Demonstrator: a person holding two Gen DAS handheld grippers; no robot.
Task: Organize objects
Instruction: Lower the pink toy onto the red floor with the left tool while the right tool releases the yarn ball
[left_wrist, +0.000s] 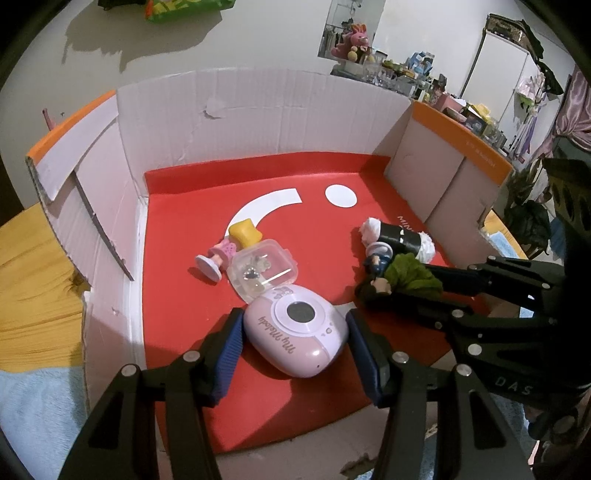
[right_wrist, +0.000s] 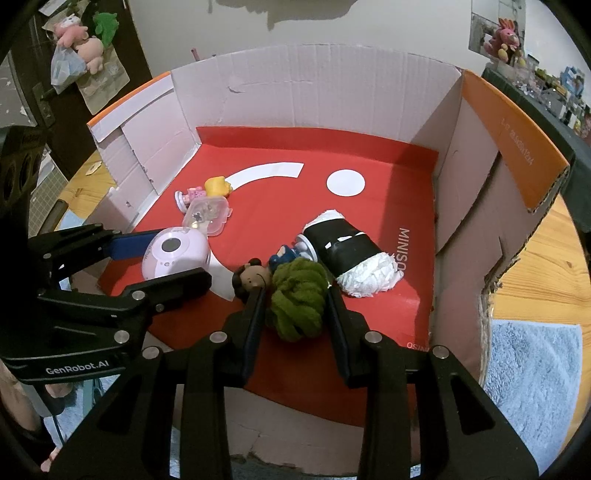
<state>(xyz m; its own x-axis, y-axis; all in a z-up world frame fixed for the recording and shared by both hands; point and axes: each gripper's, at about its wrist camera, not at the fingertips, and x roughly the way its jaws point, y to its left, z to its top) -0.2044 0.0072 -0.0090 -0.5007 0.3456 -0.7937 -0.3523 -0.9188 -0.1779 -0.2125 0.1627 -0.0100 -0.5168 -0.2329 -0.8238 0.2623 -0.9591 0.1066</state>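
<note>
1. My left gripper sits low in the cardboard box, its blue pads on either flank of the pink "My Melody" device. The pads look pressed to its sides, so I read it as gripped, though the fisheye makes the contact hard to swear to.
2. My right gripper is clenched on the green fuzzy ball, which fills the gap between its fingers.
3. A brown-headed figurine lies touching the ball, against the left finger of that gripper.
4. Just behind the ball lie a small blue figure and a black roll with white crumpled ends, all on the red liner.
5. Beside the pink device is a clear lidded case, with a pink-and-yellow doll lying against its far side.
6. The box rests on a wooden table.
</note>
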